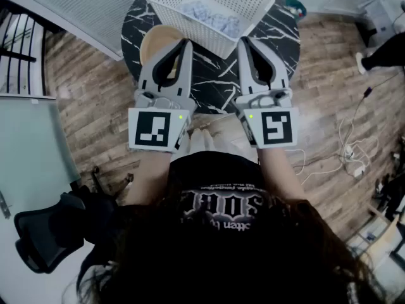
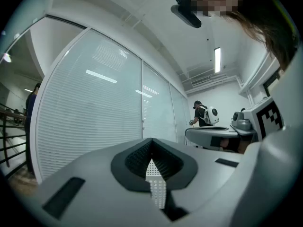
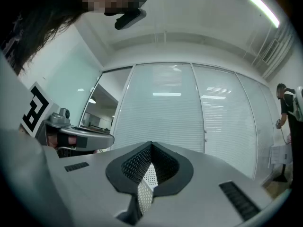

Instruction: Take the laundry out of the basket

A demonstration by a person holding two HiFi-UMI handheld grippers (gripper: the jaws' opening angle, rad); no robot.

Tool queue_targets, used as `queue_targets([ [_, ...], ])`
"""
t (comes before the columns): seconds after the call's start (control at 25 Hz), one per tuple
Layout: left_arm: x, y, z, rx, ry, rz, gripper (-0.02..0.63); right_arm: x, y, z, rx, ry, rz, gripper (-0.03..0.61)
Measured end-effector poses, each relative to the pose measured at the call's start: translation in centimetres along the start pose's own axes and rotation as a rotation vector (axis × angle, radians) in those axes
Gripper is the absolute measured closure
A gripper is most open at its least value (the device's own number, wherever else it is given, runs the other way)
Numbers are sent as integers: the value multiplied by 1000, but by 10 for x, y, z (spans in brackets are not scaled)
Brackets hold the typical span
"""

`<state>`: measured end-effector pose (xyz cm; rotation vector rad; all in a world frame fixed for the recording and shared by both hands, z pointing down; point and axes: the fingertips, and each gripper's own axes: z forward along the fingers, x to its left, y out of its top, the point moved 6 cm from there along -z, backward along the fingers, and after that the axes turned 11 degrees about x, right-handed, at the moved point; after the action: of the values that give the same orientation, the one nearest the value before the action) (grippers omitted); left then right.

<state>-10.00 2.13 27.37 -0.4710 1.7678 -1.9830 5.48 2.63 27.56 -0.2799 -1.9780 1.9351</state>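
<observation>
A white perforated basket (image 1: 187, 23) stands on a round black marble table (image 1: 212, 81), with pale blue-white laundry (image 1: 212, 16) lying in its bottom. My left gripper (image 1: 185, 42) hovers just before the basket's near-left wall, shut and holding nothing. On the other side, my right gripper (image 1: 243, 40) points at the near-right wall, also shut and empty. Both gripper views tilt upward at glass walls. In each, the left gripper (image 2: 151, 142) and the right gripper (image 3: 151, 145) show their ribbed pads meeting, with only a sliver of white basket mesh below them.
A tan round object (image 1: 157, 43) lies on the table under the left gripper. A black office chair (image 1: 47, 233) stands at the lower left. Cables (image 1: 351, 151) trail over the wooden floor on the right. A person (image 2: 201, 113) stands far off by a desk.
</observation>
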Motion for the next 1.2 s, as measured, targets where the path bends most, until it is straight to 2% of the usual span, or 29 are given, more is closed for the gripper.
queue_targets([
  [0.68, -10, 1, 1, 13, -11, 26, 612, -4, 0, -7, -13, 55, 55, 551],
  [0.88, -12, 8, 7, 13, -49, 28, 612, -13, 2, -10, -13, 80, 70, 551],
  [1.04, -22, 15, 13, 9, -104, 59, 612, -20, 1, -12, -8, 102, 66, 551],
  [1.2, -22, 22, 20, 17, -115, 93, 612, -26, -1, -13, -8, 128, 60, 551],
])
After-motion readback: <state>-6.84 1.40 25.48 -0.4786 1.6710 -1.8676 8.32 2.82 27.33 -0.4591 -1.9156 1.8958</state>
